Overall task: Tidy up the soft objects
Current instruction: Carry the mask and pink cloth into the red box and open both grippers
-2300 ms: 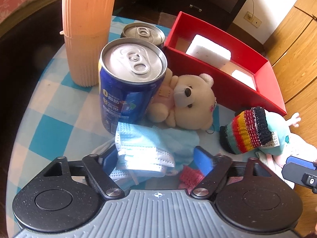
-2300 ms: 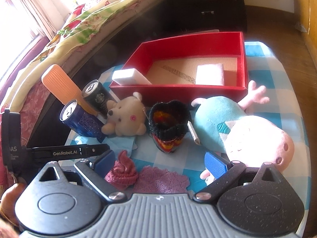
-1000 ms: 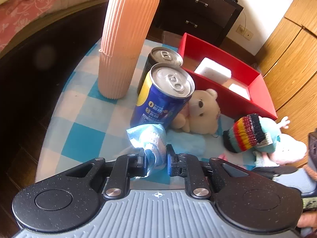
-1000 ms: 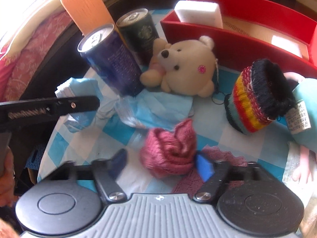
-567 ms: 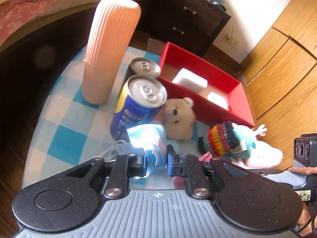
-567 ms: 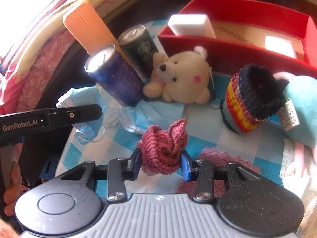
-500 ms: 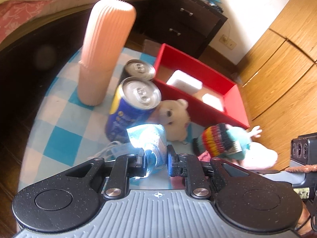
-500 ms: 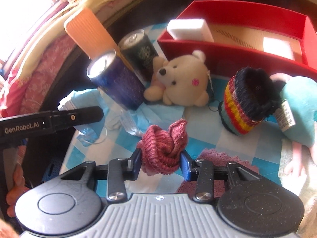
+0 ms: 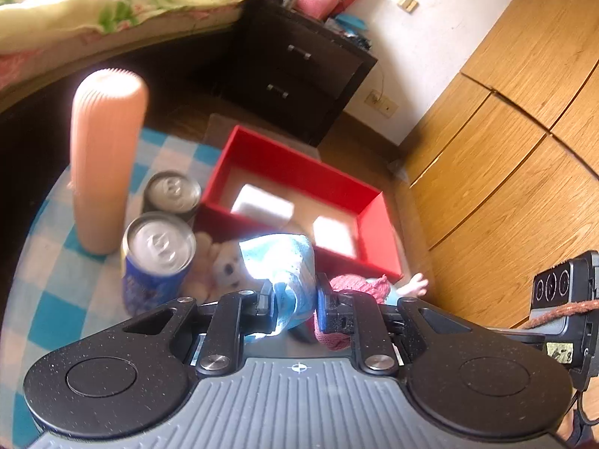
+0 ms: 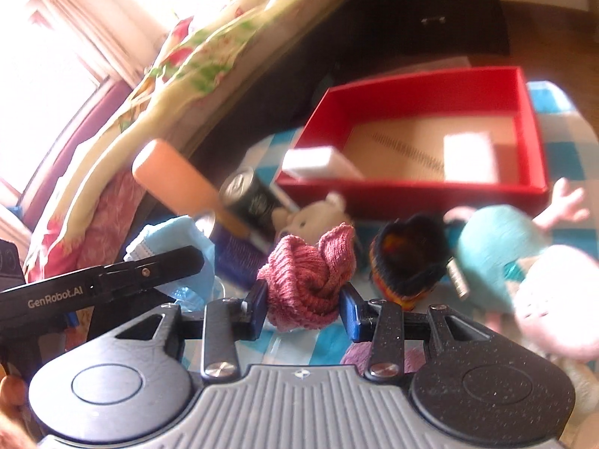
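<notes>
My left gripper is clenched on the blue face mask; my right gripper grasps the pink knit piece, near the red box.

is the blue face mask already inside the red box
No, the blue face mask is clamped in the left gripper, held short of the red box.

My left gripper pinches a crumpled light-blue face mask, lifted clear of the checked cloth in front of the red box. My right gripper clamps a bunched pink knit piece, raised too. The box, open-topped, holds two white blocks.
</notes>
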Tool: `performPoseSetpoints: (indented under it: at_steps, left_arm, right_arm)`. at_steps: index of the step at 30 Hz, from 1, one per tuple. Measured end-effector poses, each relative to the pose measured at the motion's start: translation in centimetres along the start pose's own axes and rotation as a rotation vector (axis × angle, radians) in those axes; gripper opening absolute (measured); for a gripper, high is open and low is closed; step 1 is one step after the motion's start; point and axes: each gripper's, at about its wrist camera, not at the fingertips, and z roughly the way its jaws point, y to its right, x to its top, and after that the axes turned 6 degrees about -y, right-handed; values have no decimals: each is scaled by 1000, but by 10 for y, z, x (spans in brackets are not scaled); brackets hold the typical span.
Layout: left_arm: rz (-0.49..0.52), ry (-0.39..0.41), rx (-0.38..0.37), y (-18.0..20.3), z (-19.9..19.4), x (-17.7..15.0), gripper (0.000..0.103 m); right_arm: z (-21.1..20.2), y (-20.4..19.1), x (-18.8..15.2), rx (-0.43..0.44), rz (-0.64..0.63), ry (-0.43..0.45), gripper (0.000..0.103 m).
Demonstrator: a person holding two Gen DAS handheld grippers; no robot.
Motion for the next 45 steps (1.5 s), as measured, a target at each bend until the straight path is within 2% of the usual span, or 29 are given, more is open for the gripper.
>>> performPoseSetpoints:
  at_steps: [8, 22, 30, 36, 43, 45]
  left_arm:
    - [13, 50, -44, 21, 10, 18, 19]
    - [57, 84, -66, 45, 61, 69, 21]
    - [71, 97, -62, 50, 98, 93, 25]
    - [64, 72, -33, 42, 129, 105, 25]
    - [63, 69, 0, 34, 142, 113, 25]
    - [68, 64, 8, 33, 145, 115, 31]
  right_arm:
    - [-23, 8, 10, -6, 28, 81, 18]
    - [-24, 39, 57, -41, 122, 186, 18]
    - [-8, 61, 88, -77, 153, 200, 18]
    - [13, 80, 106, -91, 179, 201, 18]
    - [32, 90, 115, -154, 176, 190, 19]
    - [36, 91, 117, -163, 173, 179, 21]
